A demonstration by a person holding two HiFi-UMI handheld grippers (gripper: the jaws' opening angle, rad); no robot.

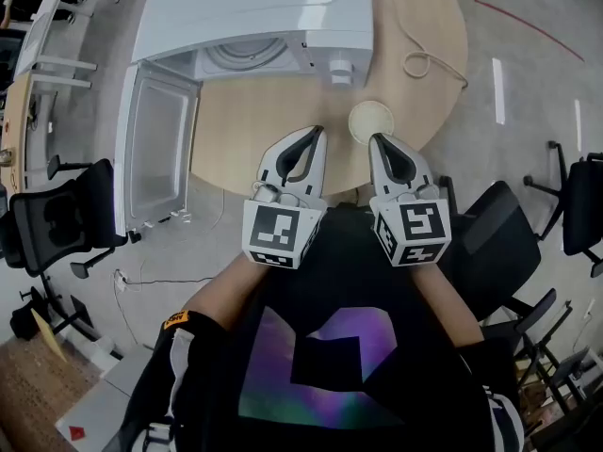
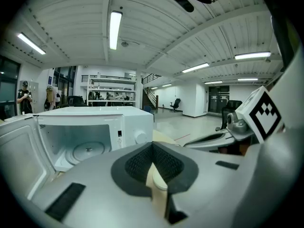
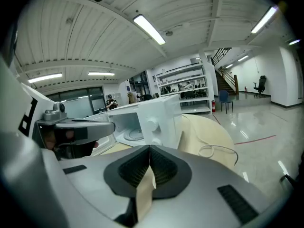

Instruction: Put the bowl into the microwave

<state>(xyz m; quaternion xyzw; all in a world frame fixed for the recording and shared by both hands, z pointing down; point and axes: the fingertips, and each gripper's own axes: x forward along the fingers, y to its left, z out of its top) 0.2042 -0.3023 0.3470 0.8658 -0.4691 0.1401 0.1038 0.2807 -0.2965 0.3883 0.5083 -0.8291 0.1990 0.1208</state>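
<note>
Right hand-held gripper (image 1: 376, 139), jaws together, sits just beside the bowl (image 1: 369, 119).

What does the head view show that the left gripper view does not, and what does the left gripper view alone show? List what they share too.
Head view only: a coiled cord on the table and the person's black shirt. Left gripper view only: ceiling strip lights and distant shelving. Both: the white microwave, its door open, turntable inside.
</note>
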